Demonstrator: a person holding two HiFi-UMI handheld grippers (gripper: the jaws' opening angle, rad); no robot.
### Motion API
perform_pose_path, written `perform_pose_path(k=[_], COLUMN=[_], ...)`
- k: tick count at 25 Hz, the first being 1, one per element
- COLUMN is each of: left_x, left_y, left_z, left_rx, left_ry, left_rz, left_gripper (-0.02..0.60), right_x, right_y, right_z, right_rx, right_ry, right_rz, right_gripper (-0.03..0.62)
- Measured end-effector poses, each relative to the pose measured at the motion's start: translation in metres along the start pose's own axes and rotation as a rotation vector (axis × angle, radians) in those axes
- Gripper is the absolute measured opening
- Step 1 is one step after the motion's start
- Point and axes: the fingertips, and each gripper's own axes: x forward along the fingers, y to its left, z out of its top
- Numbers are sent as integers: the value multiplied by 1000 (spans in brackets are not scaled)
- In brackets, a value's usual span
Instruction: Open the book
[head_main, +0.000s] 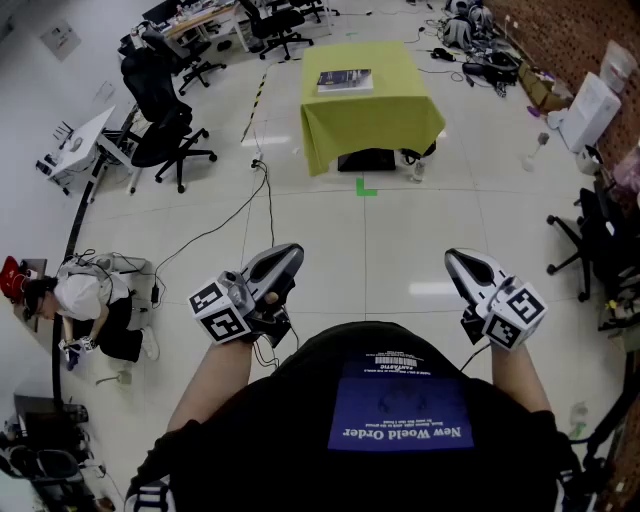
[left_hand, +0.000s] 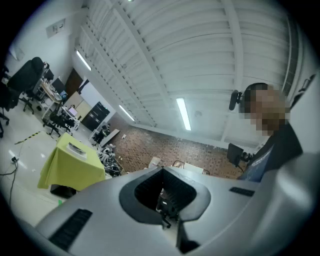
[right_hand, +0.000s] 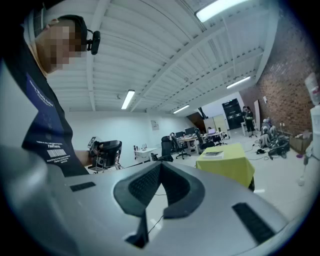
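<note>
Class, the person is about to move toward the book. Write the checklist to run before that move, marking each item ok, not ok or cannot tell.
1. The book lies flat and closed on the table: ok.
2. Book within reach of either gripper: not ok, the table stands far across the floor.
3. Left gripper empty, jaws together: ok.
4. Right gripper empty, jaws together: ok.
5. Way ahead free of the floor cable: ok, it trails off to the left.
6. Which edge of the book is the spine: cannot tell, too small.
</note>
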Motion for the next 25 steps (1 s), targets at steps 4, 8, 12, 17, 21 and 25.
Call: perform_pose_path(k=[4,8,12,17,21,25], left_x=[-3,1,-3,-8,-10,-13], left_y=[-11,-4,25,83,143,200], left_z=[0,4,15,33,75,113], left_rx=[-73,-111,-118,-137,-158,-119], left_ry=[-63,-109,-133,-137,-141,-96], left_rz=[-7,-11,-20,-83,-134,-165], left_gripper=[-2,-2,-2,-2,-2,-2], right_x=[-13,-7,25,87,153,219], right_y=[-1,-16,-27,-36,-48,-60], right_z=[-3,-8,-10,0,24,42], right_rx=[3,18,16,-36,-43,-41], right_ry=[12,17,35,58,49,38], right_rz=[10,25,35,21,-21,-53], right_gripper=[-14,-14,-14,-14,-14,-14])
